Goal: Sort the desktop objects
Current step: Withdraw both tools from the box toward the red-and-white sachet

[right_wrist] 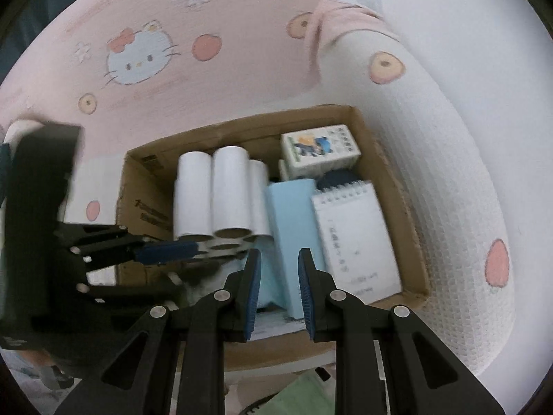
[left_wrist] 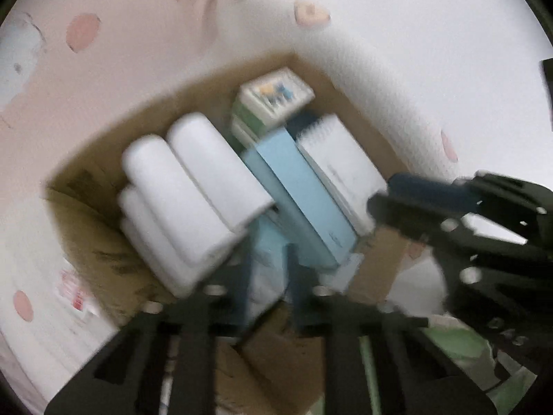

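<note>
From the left wrist camera, blurred by motion, the left gripper hangs above an open brown cardboard box that sits on a pink-and-white quilted cloth printed with peaches. Its blue-padded fingers stand a little apart with nothing between them — released. Inside the box, white paper rolls lie packed side by side on the left, a long pale-blue rectangular box runs down the middle, and a white spiral-bound notepad lies just beside it on the right. At the far corner sits a small white carton with a cartoon print, stacked on green-edged packs. The right gripper reaches in from the right over the box's near-right edge; this view cannot tell how its fingers stand.

From the right wrist camera, sharper, the right gripper hovers over the near end of the pale-blue rectangular box, its fingers parted and holding nothing. The white paper rolls show their brown cardboard cores toward the camera, the white spiral-bound notepad lies against the cardboard box's right wall, and the cartoon-printed carton sits in the far right corner. The left gripper comes in from the left — one blue pad lies across the open ends of the rolls. The cloth shows a white cat face with a red bow.
</note>
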